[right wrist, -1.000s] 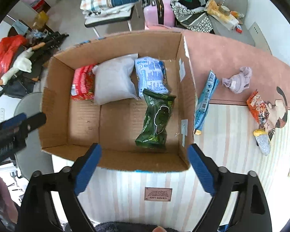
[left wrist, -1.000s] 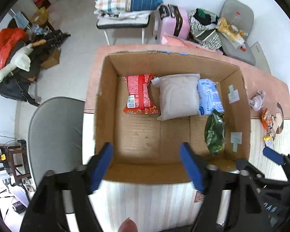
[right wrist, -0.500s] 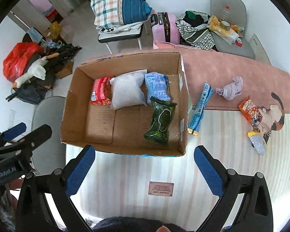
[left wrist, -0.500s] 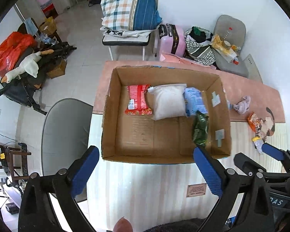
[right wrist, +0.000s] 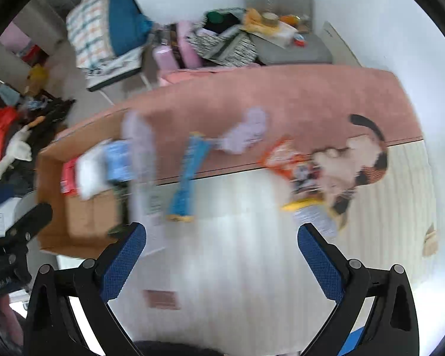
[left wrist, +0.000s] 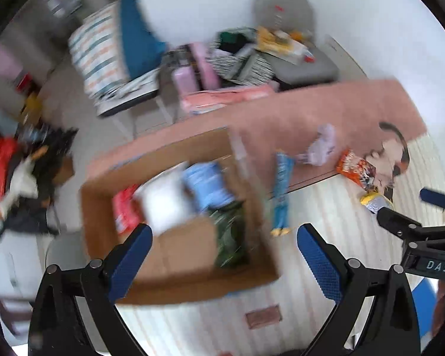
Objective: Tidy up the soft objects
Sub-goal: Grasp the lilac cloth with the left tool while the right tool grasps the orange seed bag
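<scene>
Your table carries the cardboard box, holding a white pillow and packets. Outside it: blue packet, lilac cloth, orange packet. Your left gripper and right gripper are spread wide, empty.

Both views were motion-blurred. Cardboard box contents smeared: red packet, white pouch, blue packet, green bag, labels unreadable. Left gripper fingers hid part of the box's near wall. In the right view, the box side wall blurred over the green bag. Orange snack packet and silver item indistinct. Small plaque text unreadable. Right gripper bases cut off at bottom.
</scene>
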`<state>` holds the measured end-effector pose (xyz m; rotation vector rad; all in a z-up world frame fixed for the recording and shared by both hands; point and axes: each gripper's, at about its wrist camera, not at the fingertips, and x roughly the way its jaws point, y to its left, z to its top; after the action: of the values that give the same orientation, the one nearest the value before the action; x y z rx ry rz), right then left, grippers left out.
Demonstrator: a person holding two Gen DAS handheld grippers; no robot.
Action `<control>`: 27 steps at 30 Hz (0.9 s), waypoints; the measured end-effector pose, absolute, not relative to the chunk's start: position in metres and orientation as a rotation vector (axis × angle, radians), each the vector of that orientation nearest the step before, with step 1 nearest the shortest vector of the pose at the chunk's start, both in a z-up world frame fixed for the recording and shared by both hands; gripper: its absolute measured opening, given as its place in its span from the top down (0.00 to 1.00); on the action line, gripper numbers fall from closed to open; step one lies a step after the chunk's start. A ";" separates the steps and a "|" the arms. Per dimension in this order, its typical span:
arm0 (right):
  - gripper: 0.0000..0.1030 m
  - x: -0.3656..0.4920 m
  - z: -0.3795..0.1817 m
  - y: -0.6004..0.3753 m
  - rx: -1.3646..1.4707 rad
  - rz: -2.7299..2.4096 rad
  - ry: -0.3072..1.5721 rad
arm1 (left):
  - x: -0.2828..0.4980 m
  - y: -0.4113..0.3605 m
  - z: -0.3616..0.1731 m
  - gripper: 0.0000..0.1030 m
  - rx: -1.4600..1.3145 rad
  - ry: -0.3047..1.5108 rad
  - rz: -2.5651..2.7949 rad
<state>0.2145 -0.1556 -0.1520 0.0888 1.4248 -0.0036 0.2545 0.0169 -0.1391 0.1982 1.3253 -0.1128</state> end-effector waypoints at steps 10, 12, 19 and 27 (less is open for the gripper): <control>0.00 0.299 -0.268 -0.245 -0.083 0.069 1.635 | 0.370 -0.107 -0.254 0.03 0.408 1.540 -0.249; 0.00 0.308 -0.290 -0.250 -0.087 0.105 1.675 | 0.385 -0.118 -0.275 0.03 0.430 1.583 -0.272; 0.07 0.331 -0.354 -0.261 -0.059 0.184 1.784 | 0.412 -0.152 -0.339 0.03 0.508 1.731 -0.374; 0.38 0.340 -0.376 -0.277 0.038 0.195 1.843 | 0.420 -0.179 -0.373 0.03 0.526 1.802 -0.413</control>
<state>0.3395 -0.2768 -0.3756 0.0382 1.8426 0.1954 0.4199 -0.1795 -0.3733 0.5264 1.8016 -0.4131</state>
